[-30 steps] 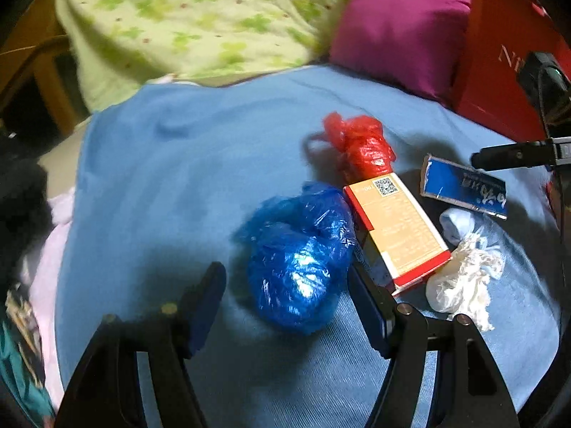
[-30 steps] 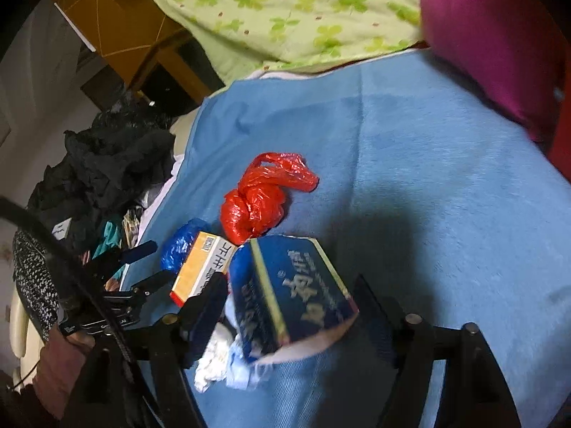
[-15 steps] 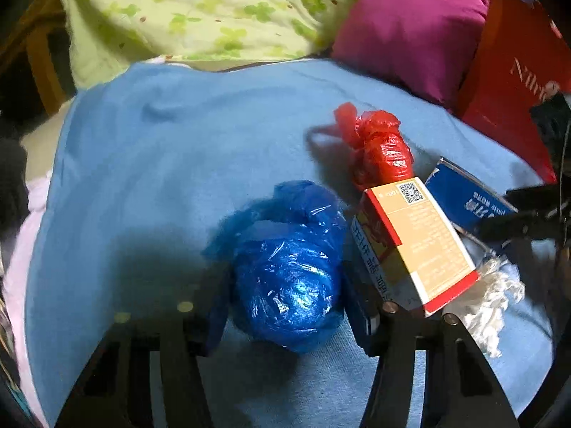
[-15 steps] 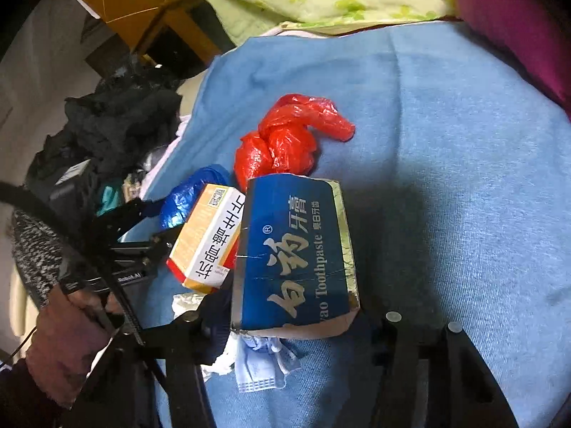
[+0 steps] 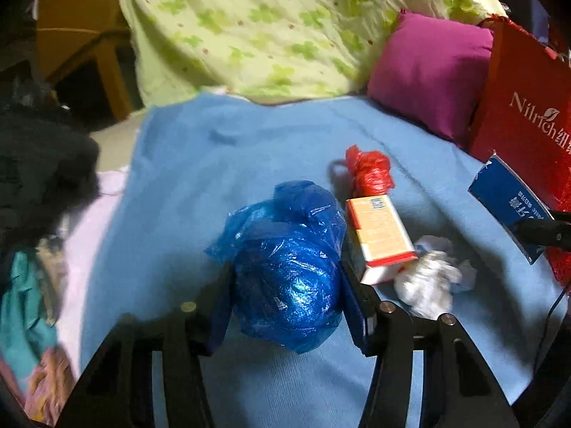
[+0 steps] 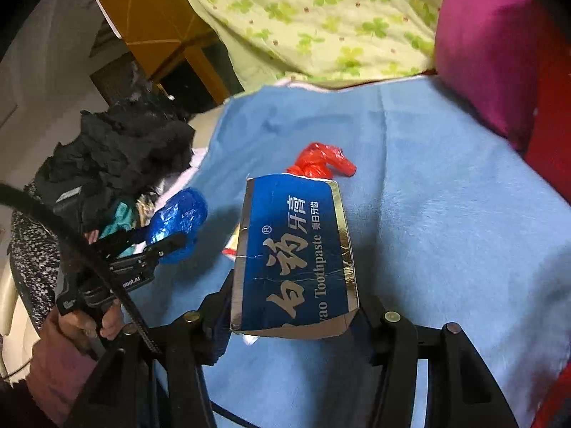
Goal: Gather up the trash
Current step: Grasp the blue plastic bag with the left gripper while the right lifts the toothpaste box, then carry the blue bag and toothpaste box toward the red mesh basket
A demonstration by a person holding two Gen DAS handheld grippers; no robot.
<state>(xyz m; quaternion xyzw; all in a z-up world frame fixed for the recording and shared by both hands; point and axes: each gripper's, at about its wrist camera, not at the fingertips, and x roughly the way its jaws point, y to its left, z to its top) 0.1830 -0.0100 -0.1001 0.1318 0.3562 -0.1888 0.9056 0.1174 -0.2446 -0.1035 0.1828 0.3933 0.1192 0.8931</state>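
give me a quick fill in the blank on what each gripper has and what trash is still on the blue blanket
1. The left gripper is shut on the crumpled ____ plastic bag.
2. The right gripper is shut on a blue ____ box.
3. The knotted bag lying on the blue blanket is ____.
4. The orange and white carton lies beside crumpled white ____.

Missing words: blue; toothpaste; red; tissue

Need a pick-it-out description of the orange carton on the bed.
On the blue blanket, between the held blue bag and the crumpled white tissue, lies the orange-and-white carton, just below the knotted red bag. It alone is a rigid box with a QR code.
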